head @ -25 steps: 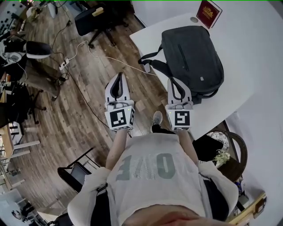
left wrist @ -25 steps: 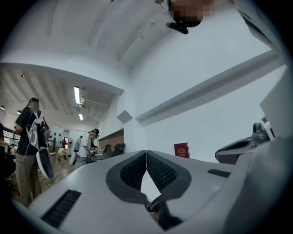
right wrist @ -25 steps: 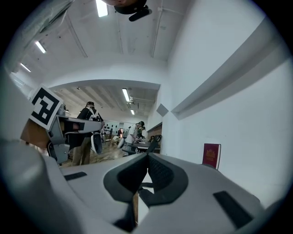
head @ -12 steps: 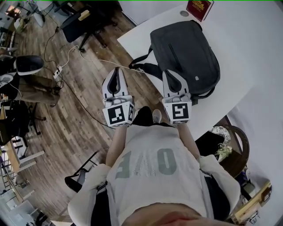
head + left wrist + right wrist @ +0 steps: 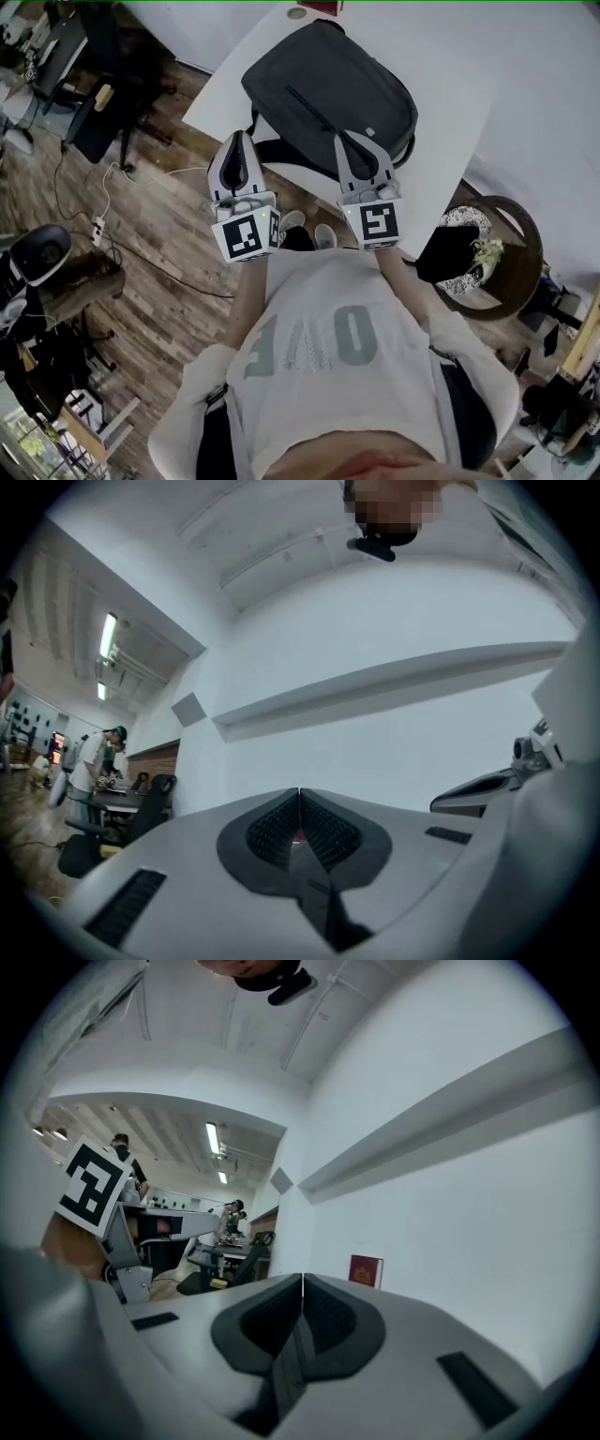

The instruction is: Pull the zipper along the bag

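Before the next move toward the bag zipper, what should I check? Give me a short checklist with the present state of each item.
1. The backpack lies on the table: ok.
2. The left gripper is open for a grasp: not ok, jaws together, nothing between them.
3. The right gripper is open for a grasp: not ok, jaws together, empty.
4. Both grippers are aimed at the backpack: not ok, their views show the room, not the bag.
5. The zipper pull is located: cannot tell, only a zipper line shows.
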Available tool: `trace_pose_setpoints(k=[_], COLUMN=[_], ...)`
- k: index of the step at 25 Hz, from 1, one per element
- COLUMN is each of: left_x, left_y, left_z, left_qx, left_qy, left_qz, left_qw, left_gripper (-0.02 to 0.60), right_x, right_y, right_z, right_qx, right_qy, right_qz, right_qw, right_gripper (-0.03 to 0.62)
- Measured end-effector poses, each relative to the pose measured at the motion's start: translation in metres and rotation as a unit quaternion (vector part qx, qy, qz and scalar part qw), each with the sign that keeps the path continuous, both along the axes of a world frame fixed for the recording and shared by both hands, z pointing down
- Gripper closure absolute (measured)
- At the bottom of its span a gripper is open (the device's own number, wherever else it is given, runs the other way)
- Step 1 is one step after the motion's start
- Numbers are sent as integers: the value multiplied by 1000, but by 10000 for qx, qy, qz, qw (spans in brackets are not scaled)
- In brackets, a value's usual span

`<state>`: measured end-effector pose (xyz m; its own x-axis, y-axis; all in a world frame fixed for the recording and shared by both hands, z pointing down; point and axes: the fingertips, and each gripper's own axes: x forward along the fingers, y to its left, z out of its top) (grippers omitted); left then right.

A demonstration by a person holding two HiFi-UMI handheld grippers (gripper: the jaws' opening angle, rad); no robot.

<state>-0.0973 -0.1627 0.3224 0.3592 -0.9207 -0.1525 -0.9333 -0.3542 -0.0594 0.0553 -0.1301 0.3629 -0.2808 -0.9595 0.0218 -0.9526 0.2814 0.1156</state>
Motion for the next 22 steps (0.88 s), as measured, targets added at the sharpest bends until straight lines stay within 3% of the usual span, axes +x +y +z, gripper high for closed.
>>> trace_pose_setpoints(k=[4, 11, 15, 22], left_x=[39, 78, 90, 94], left_y=[-12, -25, -20, -15], left_z=[-5, -3, -5, -11], left_qx=[119, 166, 223, 317], left_qy=[17, -12, -67, -81], left_qz=[840, 1749, 2107, 2338], left_qw=[9964, 9844, 9773, 9717], left_gripper=[555, 555, 555, 555], right_x=[29, 66, 72, 73], right_y=[14, 39, 54, 64], right_z=[-5, -13, -15, -17], right_qx=[58, 231, 236, 274], right_qy=[64, -53, -124, -413], right_qz=[832, 1903, 2269, 2364], right_qw=[9965, 9814, 9736, 9704], right_gripper=[566, 566, 565, 565])
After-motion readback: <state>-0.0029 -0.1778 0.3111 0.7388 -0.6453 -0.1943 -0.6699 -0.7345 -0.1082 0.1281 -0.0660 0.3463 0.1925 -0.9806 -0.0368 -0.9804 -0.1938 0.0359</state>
